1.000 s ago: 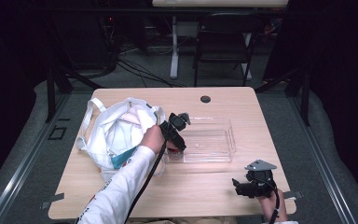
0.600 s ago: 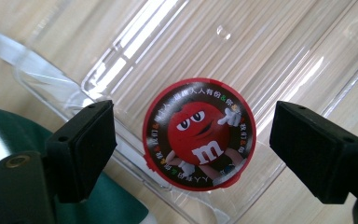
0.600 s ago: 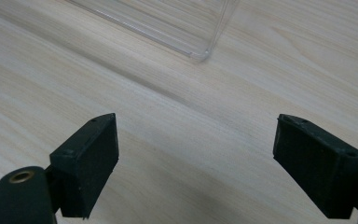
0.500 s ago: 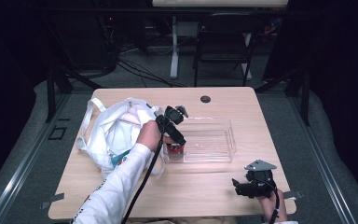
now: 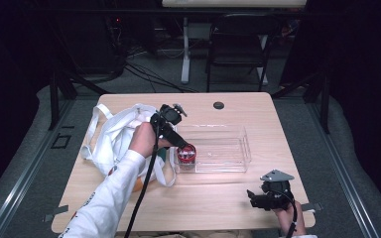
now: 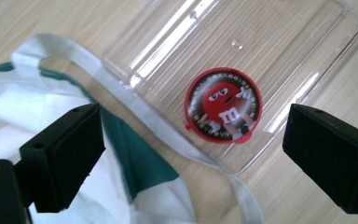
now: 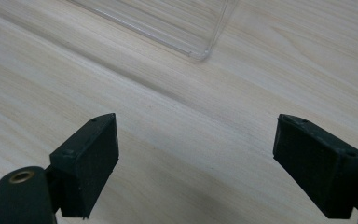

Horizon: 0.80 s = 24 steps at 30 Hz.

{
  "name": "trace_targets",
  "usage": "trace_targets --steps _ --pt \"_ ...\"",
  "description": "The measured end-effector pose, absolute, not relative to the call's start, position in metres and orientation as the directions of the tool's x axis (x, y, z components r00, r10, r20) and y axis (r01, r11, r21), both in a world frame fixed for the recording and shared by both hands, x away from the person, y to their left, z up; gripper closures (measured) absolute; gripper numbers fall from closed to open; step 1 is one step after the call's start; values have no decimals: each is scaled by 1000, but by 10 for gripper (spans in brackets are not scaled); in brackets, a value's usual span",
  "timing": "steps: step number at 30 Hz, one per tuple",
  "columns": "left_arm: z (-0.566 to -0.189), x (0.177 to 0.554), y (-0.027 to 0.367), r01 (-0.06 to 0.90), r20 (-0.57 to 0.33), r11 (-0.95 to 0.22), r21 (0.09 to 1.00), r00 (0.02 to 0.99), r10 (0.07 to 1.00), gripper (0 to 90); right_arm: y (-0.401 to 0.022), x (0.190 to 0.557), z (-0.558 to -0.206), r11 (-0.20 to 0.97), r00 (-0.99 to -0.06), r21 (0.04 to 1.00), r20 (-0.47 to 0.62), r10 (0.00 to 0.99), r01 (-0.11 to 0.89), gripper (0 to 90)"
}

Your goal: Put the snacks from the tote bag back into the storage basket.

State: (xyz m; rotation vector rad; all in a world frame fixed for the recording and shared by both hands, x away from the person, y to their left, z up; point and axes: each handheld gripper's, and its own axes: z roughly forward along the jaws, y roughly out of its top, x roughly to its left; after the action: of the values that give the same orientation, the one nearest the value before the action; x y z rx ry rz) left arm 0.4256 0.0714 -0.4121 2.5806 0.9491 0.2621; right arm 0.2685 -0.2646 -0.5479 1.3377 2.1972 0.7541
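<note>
Round red tin point(image 6: 223, 105) in the clear tray point(image 6: 279, 42): lid bears a white "m" on a red character; rim print unreadable.

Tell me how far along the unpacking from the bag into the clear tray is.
Done: one red round candy tin lies in the clear tray. In hand: nothing; the left gripper hangs open above the tin, and the right gripper rests open. Left: whatever the white bag holds; its contents are hidden.

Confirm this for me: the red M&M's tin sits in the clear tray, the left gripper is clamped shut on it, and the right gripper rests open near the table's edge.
One part is wrong. The left gripper is not clamped on the red M&M's tin; the left gripper view shows its jaws spread wide above it, apart from it. The tin does sit in the clear tray, and the right gripper is open near the table's edge.
</note>
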Motion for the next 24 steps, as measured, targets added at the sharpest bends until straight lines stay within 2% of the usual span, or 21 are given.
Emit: trace_targets --steps 11,24 --pt "-397 412 125 621 61 -642 449 696 716 21 -265 269 -548 378 -423 660 -99 901 649 136" --pt "-405 385 190 677 66 -579 455 622 780 4 -264 268 -548 380 -424 657 -100 900 651 136"
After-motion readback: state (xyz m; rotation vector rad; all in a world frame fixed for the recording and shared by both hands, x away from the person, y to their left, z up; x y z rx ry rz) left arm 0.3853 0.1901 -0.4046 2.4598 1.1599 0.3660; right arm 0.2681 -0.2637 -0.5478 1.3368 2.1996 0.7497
